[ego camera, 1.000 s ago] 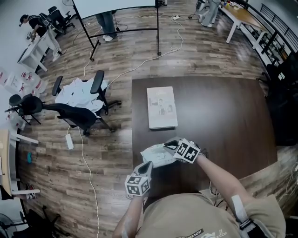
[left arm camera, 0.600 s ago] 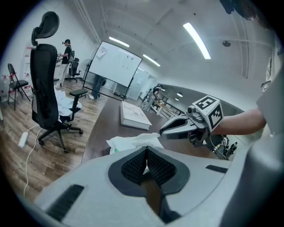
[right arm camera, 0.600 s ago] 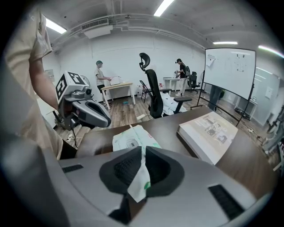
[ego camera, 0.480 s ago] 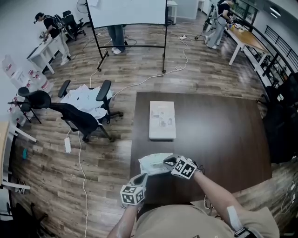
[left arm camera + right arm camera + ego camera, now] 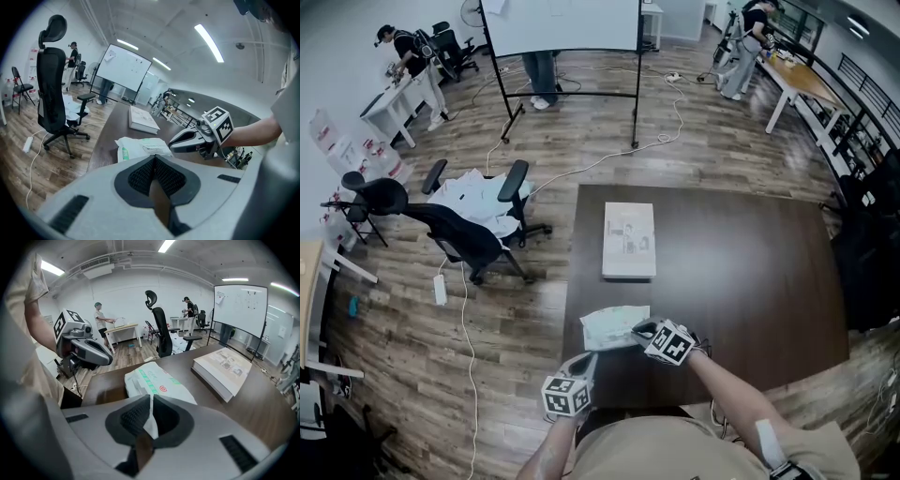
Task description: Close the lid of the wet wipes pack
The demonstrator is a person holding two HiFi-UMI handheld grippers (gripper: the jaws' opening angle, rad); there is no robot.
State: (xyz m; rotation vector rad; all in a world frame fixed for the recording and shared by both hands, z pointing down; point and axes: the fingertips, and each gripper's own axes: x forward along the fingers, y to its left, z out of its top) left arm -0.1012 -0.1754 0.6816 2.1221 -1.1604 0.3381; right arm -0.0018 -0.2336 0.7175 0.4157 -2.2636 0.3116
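Observation:
The wet wipes pack (image 5: 612,327), white with green print, lies flat near the front left edge of the dark table (image 5: 741,272). It also shows in the left gripper view (image 5: 140,146) and the right gripper view (image 5: 157,380). My right gripper (image 5: 638,328) is shut, its tip at the pack's right edge; a sliver of white pack shows in the slit between its jaws (image 5: 151,401). My left gripper (image 5: 590,359) is shut with nothing in it, just short of the pack's near edge (image 5: 154,158). I cannot make out the lid itself.
A closed pale book (image 5: 629,240) lies on the table beyond the pack. A black office chair (image 5: 455,232) and cables stand on the wood floor to the left. A whiteboard (image 5: 562,19) and people at desks are far off.
The head view has tilted a little, so the scene sits differently in frame. Both grippers keep about the same places by the pack.

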